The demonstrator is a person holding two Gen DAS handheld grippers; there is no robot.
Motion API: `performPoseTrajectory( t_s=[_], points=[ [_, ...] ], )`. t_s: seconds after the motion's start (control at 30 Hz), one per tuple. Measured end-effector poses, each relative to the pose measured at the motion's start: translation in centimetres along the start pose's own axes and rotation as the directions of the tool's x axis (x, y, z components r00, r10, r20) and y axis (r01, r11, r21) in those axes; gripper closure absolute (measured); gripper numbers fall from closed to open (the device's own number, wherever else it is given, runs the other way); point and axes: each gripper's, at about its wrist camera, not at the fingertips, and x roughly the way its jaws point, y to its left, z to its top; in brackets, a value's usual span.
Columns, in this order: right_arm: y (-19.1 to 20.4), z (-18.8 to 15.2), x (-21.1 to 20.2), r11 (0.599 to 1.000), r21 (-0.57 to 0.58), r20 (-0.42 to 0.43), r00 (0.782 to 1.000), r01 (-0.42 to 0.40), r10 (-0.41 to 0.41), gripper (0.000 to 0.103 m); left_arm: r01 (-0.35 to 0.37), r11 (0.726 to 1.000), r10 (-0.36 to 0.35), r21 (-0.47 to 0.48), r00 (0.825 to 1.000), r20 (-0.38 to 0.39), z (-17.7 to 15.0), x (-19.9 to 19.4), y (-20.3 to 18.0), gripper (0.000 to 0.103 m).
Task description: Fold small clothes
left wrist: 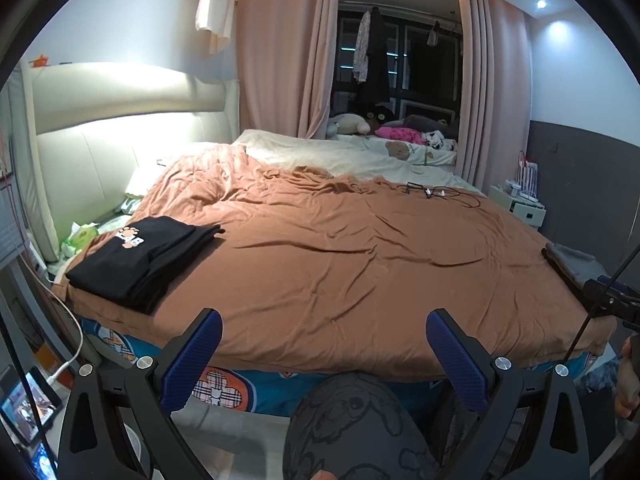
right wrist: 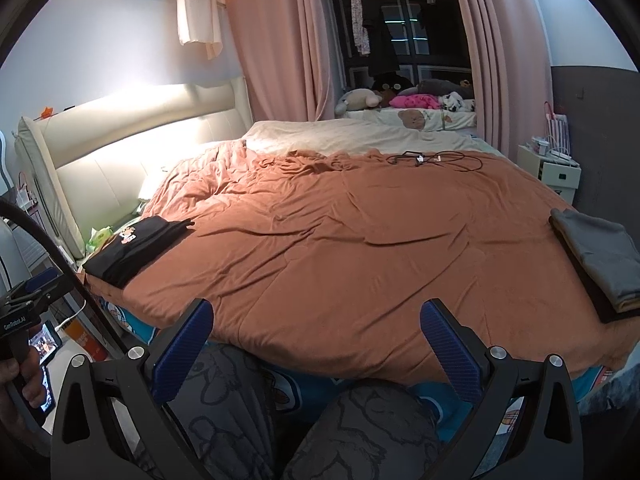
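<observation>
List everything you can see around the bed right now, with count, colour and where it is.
black folded clothes: one stack, black with a paw print, bed's left near corner
grey folded clothes: one stack, grey on dark, bed's right edge
quilt: one, brown, covering the bed
cables: a tangle, black, far side of the quilt
curtains: pink, flanking the dark window
soft toys: several, behind the bed
left hand-held gripper: blue pads, open
right hand-held gripper: blue pads, open
</observation>
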Motion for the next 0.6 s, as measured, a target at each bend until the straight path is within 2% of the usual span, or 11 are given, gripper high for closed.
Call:
performPoseTrajectory(
  t_s=[0.6],
  points=[
    [-0.7,0.0,-1.3,1.000,-0.004,-0.009,1.000,-0.013,0.013,0.000,0.000,1.000,0.000,-0.002,1.000,0.016,-0.2,-1.2,-0.5,0.001]
  ],
)
